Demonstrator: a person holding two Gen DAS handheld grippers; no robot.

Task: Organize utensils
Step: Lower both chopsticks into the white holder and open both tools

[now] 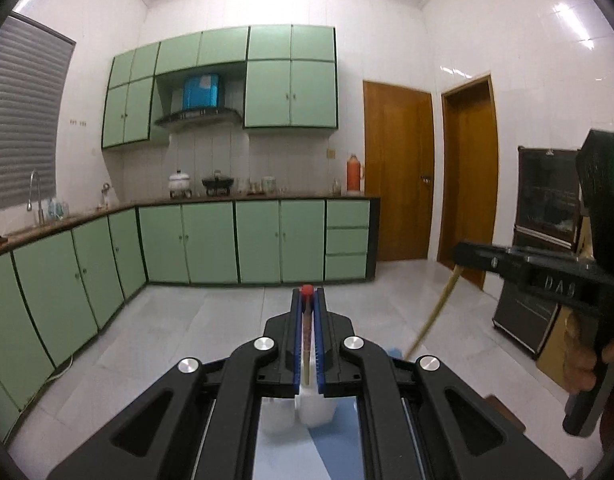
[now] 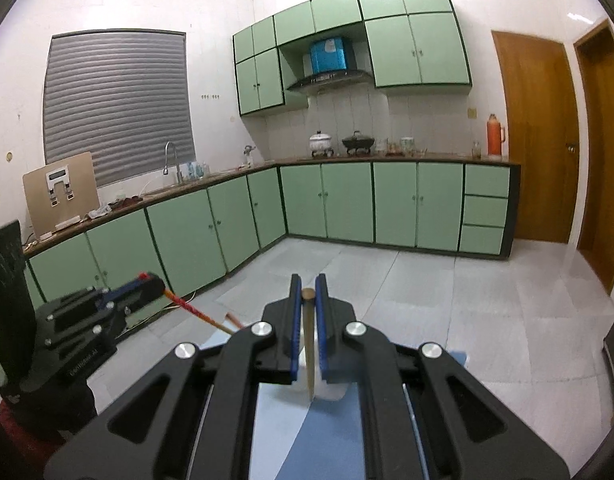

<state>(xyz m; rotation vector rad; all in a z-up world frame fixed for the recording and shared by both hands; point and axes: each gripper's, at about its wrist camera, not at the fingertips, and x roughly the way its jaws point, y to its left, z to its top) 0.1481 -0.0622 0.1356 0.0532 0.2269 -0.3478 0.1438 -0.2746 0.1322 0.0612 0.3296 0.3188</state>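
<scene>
Your left gripper [image 1: 307,294] is clamping a red-tipped chopstick [image 1: 306,330] between nearly closed jaws; your right gripper [image 2: 308,286] is pinching a plain wooden chopstick [image 2: 309,344]; both are hanging over a white holder [image 1: 313,406] on the blue surface [image 2: 279,432].

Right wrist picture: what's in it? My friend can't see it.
The right claw is shut on a plain wooden chopstick, its lower end above a white holder. At left, the left claw grips a red-patterned chopstick; green kitchen cabinets stand behind.
</scene>
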